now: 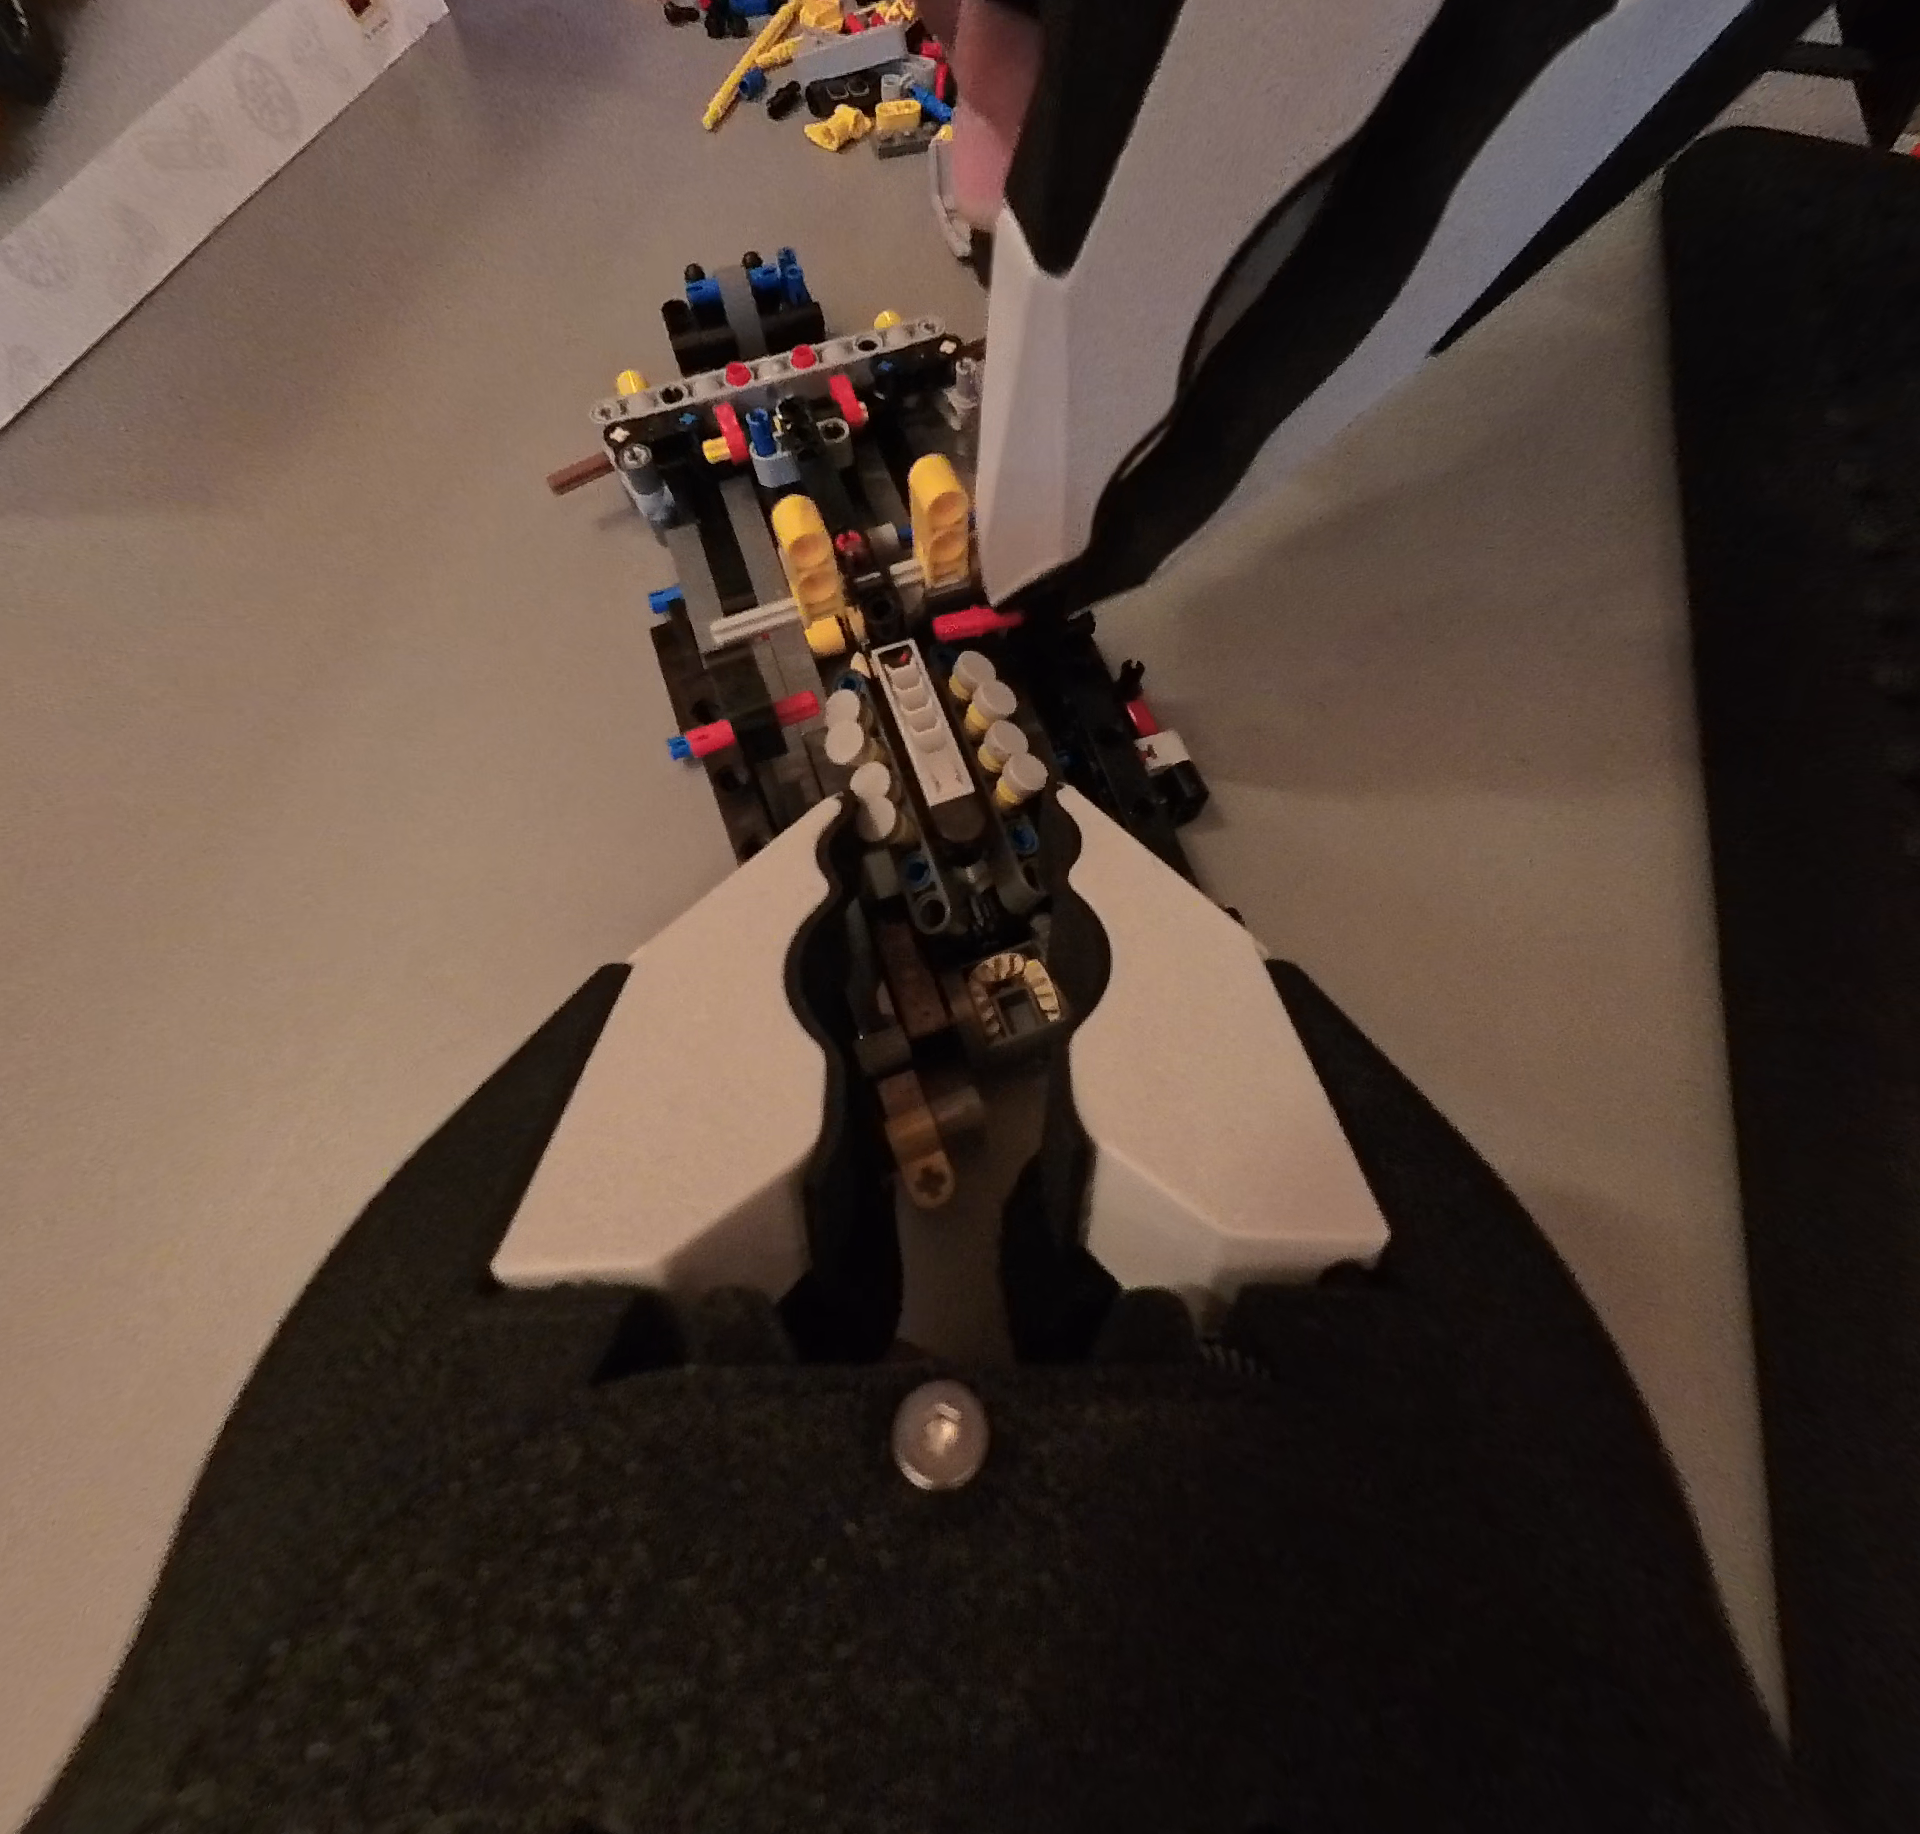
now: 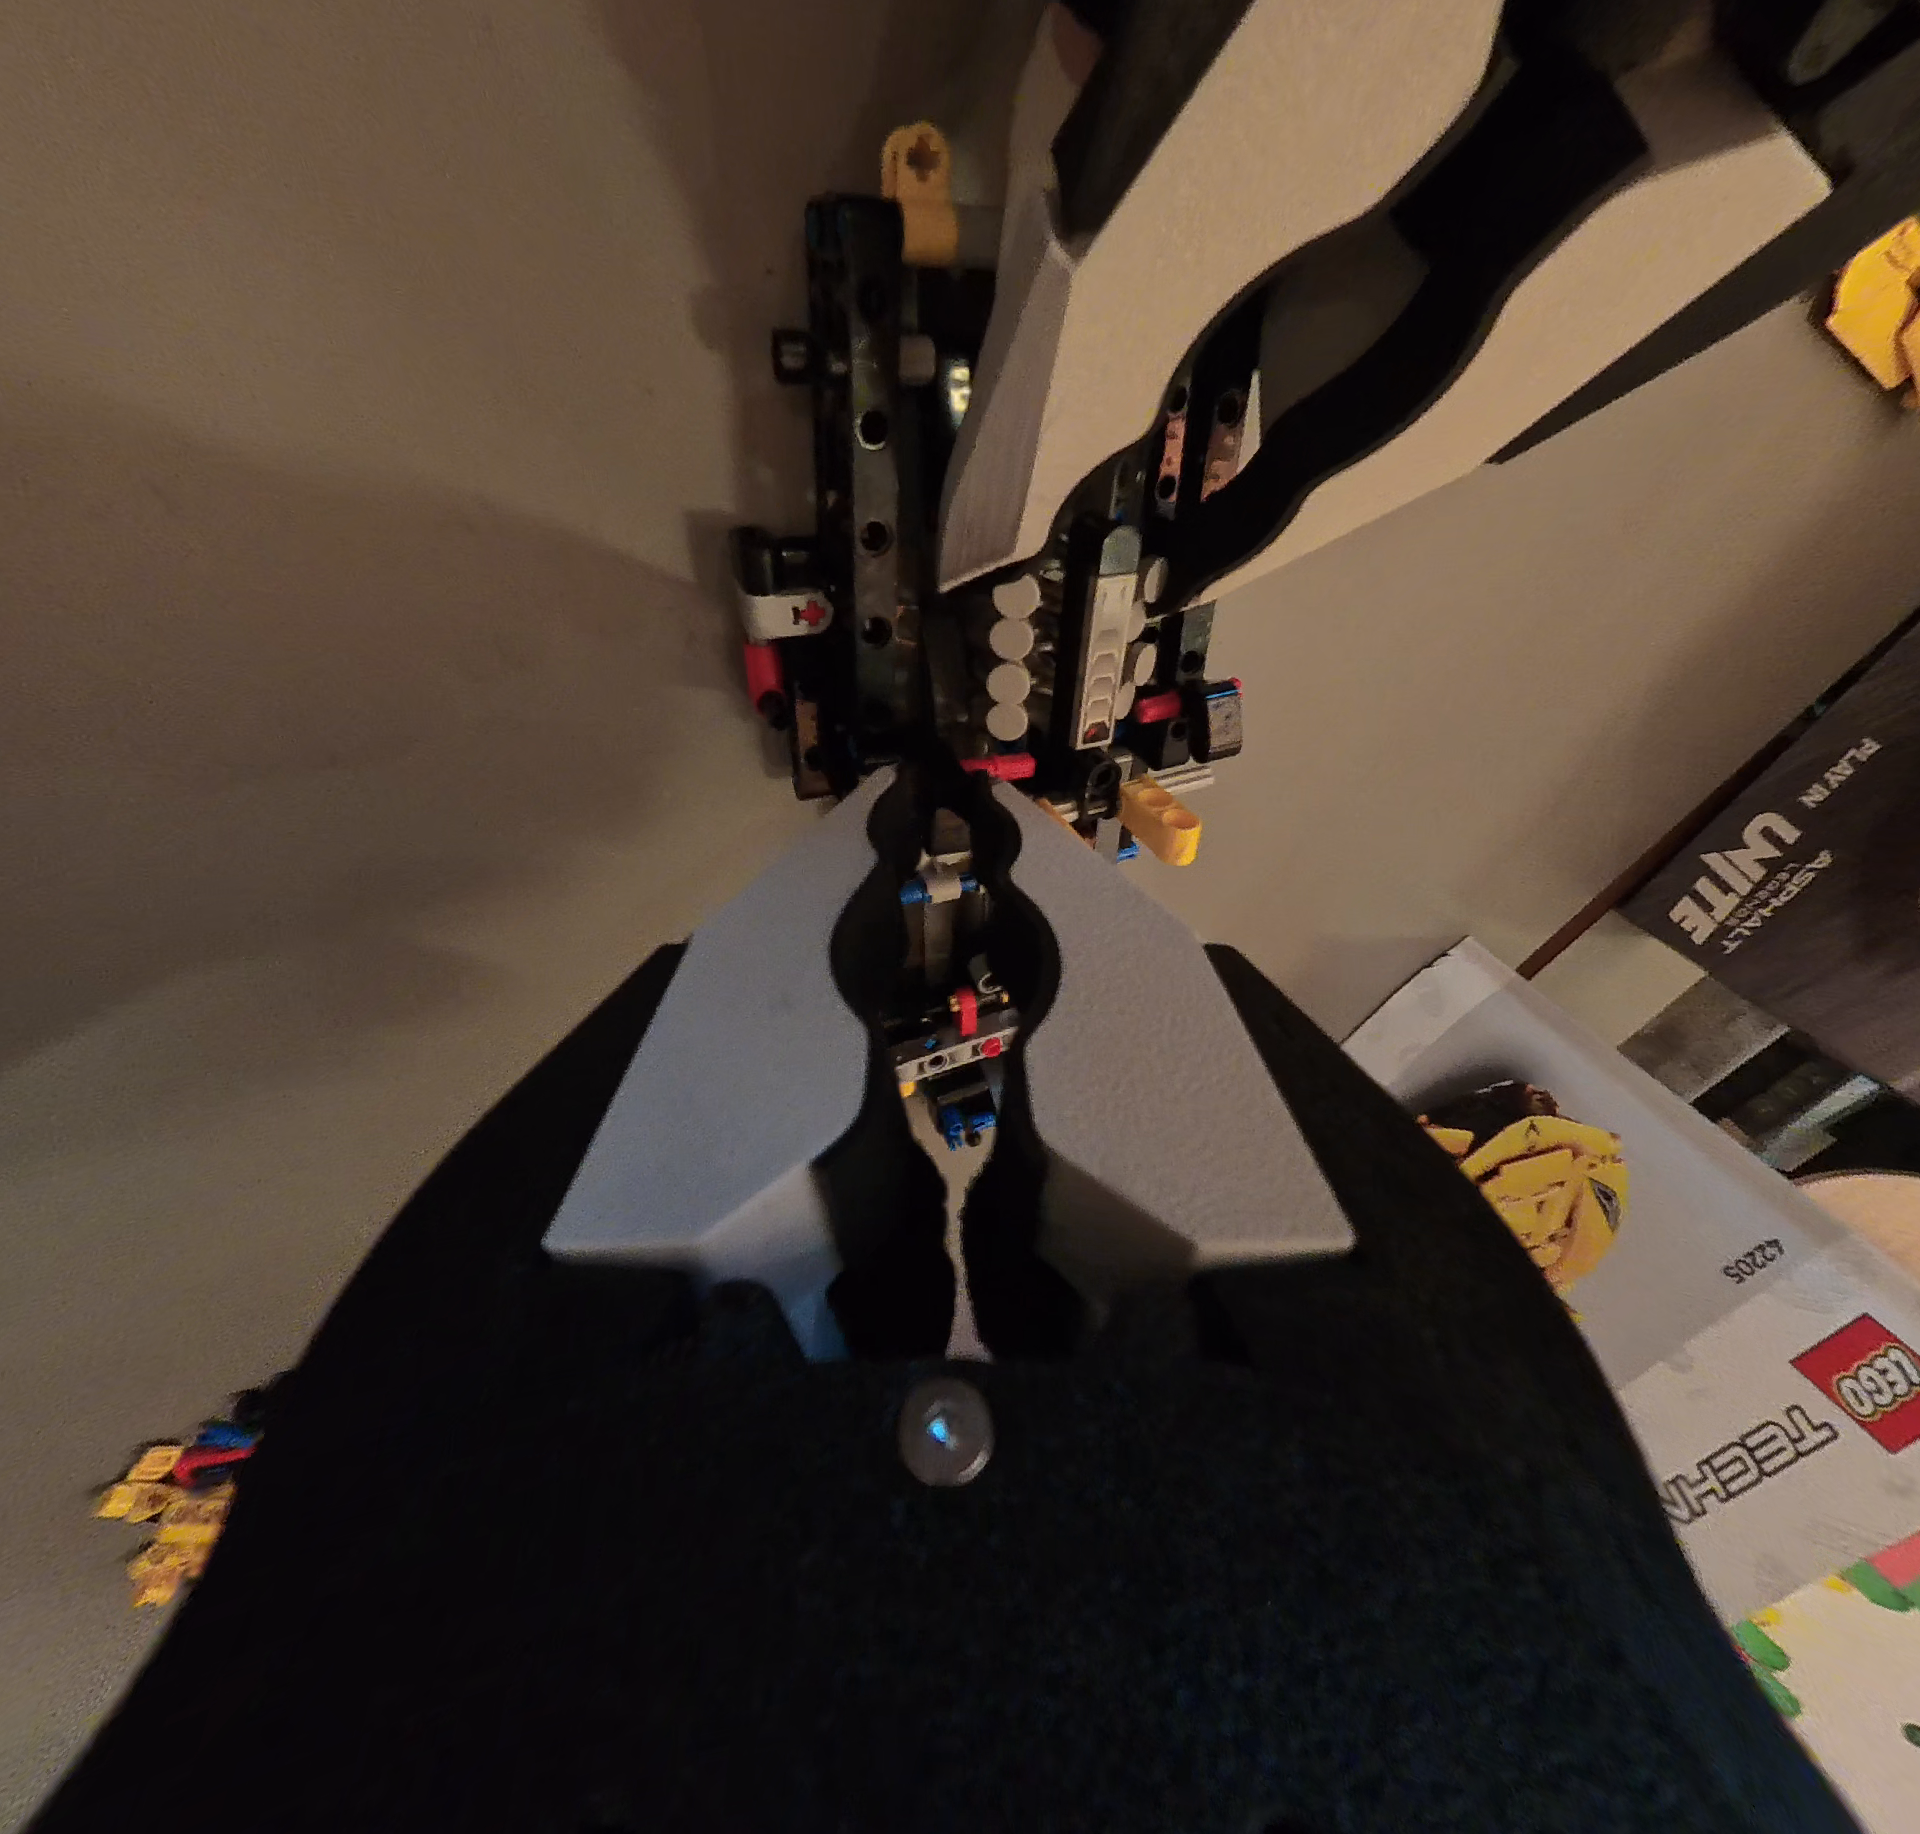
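Observation:
A long brick-built chassis of black, grey, yellow, red and blue parts lies on the grey table. My left gripper is shut on its near end, with the fingers on either side of the block with the pale round cylinders. My right gripper comes down from the upper right, with its tips closed at a short red pin on the chassis side. In the right wrist view my right gripper is pinched at that red pin. The left gripper clamps the chassis from the upper right.
A pile of loose small parts lies at the far side, with a white paper strip to the left. A hand shows behind the right gripper. A white instruction booklet, a dark box and several yellow pieces lie nearby. Only a small space, under 4 cm, lies between the two pairs of fingers.

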Tool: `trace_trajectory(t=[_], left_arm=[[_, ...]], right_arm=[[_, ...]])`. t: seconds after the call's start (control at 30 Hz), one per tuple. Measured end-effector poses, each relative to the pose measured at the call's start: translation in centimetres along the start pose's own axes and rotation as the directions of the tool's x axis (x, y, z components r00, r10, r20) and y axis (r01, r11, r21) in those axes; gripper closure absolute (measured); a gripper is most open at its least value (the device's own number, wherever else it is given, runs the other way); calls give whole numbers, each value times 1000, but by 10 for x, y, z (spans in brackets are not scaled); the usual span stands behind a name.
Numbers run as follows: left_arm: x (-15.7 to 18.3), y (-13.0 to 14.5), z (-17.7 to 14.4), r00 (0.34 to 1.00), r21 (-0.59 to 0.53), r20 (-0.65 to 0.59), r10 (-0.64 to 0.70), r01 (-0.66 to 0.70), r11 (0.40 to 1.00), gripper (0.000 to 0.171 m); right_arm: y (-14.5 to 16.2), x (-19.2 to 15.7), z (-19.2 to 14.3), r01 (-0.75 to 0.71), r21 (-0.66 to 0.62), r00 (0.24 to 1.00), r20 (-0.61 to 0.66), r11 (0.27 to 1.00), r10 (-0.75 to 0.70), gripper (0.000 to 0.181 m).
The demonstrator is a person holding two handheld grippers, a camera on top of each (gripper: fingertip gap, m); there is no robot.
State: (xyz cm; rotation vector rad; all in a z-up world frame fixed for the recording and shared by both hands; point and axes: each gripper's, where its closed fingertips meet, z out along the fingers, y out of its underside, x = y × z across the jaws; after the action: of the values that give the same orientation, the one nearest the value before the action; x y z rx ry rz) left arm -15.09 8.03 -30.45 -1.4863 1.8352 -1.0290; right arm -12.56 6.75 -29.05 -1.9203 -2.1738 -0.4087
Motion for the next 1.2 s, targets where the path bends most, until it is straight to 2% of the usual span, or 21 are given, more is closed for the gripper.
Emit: trace_trajectory(t=[0.17,0.3,0.47,0.53,0.6,0.7,0.77,0.87,0.97,1.03,1.1,1.17,1.2], left_arm=[[0,0,0,1000,0,2,2,-2,1000,138],[3,-1,2,1000,-1,-5,24,-24,1000,137],[6,-2,3,1000,-5,5,5,-5,1000,137],[9,0,1,995,2,-8,101,-101,995,137],[10,3,-3,990,6,-73,124,-124,992,138],[11,6,-9,985,3,-135,109,-110,994,137],[12,8,-11,982,4,-147,121,-122,993,137],[21,11,-15,967,7,-210,142,-144,990,137],[29,15,-21,945,13,-277,175,-178,984,138],[29,15,-21,945,10,-284,162,-166,986,138],[27,15,-20,949,8,-273,156,-160,987,137],[26,14,-20,954,8,-257,157,-160,987,137],[26,14,-20,954,9,-252,162,-164,986,137]], right_arm=[[0,0,0,0,8,1000,-23,1000,0,174],[-3,-4,-2,-196,90,981,19,976,195,172],[-2,-9,-17,-347,182,936,12,920,351,160],[2,-5,-28,-458,253,883,15,852,470,155],[5,-1,-37,-602,352,781,75,717,620,155],[-9,-14,-38,-751,455,643,339,479,686,148],[-20,-17,-38,-748,531,640,420,398,643,149],[-23,-13,-35,-734,619,620,445,278,646,157],[-21,-13,-26,-709,665,614,416,237,671,155],[-29,-17,-29,-703,685,609,443,190,658,155],[-35,-26,-28,-708,668,613,420,230,669,155],[-37,-27,-23,-682,667,622,313,300,718,154],[-37,-27,-19,-678,666,606,266,311,750,153]])
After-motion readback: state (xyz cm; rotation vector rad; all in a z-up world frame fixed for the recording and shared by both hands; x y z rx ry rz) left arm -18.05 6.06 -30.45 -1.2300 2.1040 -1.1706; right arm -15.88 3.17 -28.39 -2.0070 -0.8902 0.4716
